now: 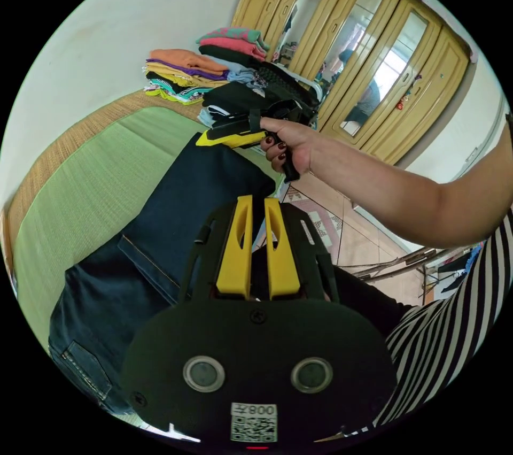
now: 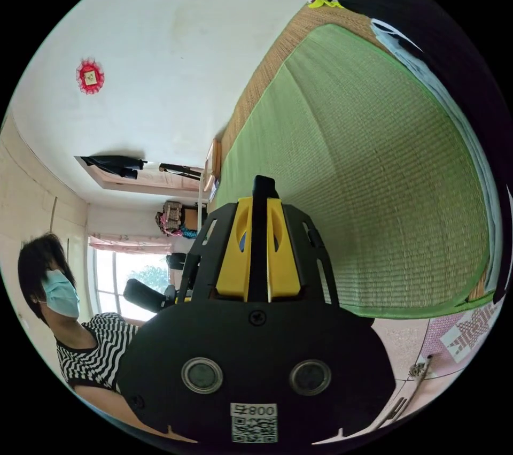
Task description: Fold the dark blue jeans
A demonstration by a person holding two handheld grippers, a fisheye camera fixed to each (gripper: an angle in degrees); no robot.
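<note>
- Jeans (image 1: 176, 230) lie on the green woven mat (image 1: 91, 182) in the left gripper view, dark blue, with a back pocket and orange stitching near the camera and the far end running toward the stack of folded clothes (image 1: 187, 75) by the wall.
- Step in hand, as I judge it: a lengthwise or crosswise fold, with both ends of the denim lifted or carried at once. The far edge looks held up off the mat, and the near part runs under the camera.
- Doing it well means keeping the two held points level so the fabric hangs as one flat panel, then laying edge onto edge squarely instead of dragging. Denim is heavy and stiff; a shallow bite could slip, so each grip should sit well in from the hem.
- Right gripper (image 1: 206, 138) shows in the left gripper view in the person's hand (image 1: 291, 145), its yellow tip at the far edge of the jeans. In the right gripper view its jaws stand nearly together with a dark strip of cloth (image 2: 263, 241) clamped between them; both jaws press on it, and I take it for the jeans.
- Left gripper (image 1: 258, 203) has its yellow jaws almost closed, a narrow gap between them. Its tips overlap the edge of the jeans, but whether fabric is pinched in that gap I cannot tell.
- Wooden wardrobe (image 1: 374, 64) with mirrored doors stands beyond the mat.
</note>
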